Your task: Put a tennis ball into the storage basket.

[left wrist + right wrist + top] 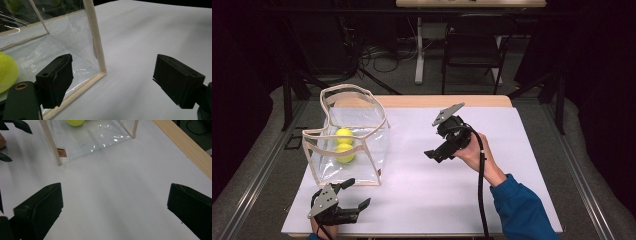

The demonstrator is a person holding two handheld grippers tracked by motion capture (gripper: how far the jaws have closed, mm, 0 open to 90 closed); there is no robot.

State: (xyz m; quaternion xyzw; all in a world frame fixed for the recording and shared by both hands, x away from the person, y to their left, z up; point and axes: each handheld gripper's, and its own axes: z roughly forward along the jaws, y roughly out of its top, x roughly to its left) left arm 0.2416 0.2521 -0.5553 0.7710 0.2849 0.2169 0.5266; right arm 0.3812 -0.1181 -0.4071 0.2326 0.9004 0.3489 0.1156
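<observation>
High view: clear plastic tote bag w/ cream fabric trim point(354, 145) stands upright on the white table sheet point(452, 200), left of centre, mouth open upward, so anything can be dropped in or lifted out from above. Two yellow-green tennis balls point(344, 145) sit inside, one against the other, toward the bag's left half. Left gripper point(355, 195) sits low at the near-left table edge, just in front of the bag's near bottom corner, jaws spread wide and holding nothing; in the left gripper view the bag's trimmed corner edge point(96, 40) stands between the two jaws but touches neither, probably lined up to pinch or steady that corner, and one ball point(7, 71) shows through the plastic at far left. Right gripper point(438, 155) is held up over the sheet's middle, well apart from the bag, pointing toward it, jaws also wide open and empty; the right gripper view looks across bare sheet to the bag's side wall point(87, 140). Around: wooden table edge point(447, 101) at the far side, black chair point(474, 45) and floor cables point(382, 57) beyond. Nothing lies btwn either gripper and the bag; the only hindrance is the soft plastic wall and tall trim round the balls.
</observation>
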